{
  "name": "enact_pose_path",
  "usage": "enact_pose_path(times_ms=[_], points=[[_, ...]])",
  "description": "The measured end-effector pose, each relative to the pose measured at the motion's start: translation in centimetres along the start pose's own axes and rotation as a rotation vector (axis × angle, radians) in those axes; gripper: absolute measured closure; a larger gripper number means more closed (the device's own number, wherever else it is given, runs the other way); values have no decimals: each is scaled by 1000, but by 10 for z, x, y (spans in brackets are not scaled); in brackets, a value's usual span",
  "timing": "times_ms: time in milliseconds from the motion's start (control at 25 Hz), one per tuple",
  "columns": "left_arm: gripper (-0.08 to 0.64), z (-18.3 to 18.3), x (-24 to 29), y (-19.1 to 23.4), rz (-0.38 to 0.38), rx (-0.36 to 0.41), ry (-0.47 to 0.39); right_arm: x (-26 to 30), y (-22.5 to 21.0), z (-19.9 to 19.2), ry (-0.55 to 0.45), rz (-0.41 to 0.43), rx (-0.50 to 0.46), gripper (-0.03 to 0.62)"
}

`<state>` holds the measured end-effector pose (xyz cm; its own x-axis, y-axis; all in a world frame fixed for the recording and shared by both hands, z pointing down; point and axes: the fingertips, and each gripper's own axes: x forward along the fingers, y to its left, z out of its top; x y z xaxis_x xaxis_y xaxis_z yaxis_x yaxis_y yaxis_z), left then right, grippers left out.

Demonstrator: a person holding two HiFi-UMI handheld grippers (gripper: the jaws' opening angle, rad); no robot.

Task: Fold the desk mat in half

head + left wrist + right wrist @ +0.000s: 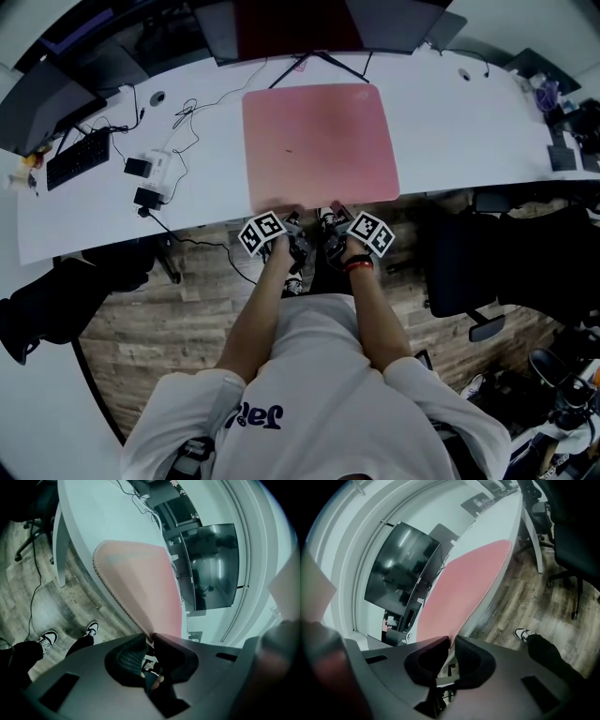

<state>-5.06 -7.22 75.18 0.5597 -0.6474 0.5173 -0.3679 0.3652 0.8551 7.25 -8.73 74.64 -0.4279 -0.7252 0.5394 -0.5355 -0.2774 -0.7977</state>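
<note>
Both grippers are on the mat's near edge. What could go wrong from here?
1. The left gripper and right gripper pinch only the very rim of the desk mat; it may slip out on lifting.
2. They grip close together, so the outer corners may droop and the fold go skewed.
3. Cables by the far edge could snag.

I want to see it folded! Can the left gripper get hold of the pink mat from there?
Probably yes: the left gripper looks pinched on the near edge of the mat, at the front of the desk, with nothing blocking it.
</note>
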Motion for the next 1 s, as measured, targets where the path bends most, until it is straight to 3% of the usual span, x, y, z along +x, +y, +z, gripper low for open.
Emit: enact_pose_path(times_ms=[160,480,840,1000], points=[[526,0,-4,-6,-7,-8,-5,-2,3,1,-8,-7,23,551],[529,2,-8,-19,-10,-15,-9,-4,4,3,-9,-5,77,560],[531,9,-7,-35,-23,49,-40,-4,15,11,-14,34,103,561],[531,14,-4,-42,-25,54,-49,1,24,21,-19,-3,81,561]])
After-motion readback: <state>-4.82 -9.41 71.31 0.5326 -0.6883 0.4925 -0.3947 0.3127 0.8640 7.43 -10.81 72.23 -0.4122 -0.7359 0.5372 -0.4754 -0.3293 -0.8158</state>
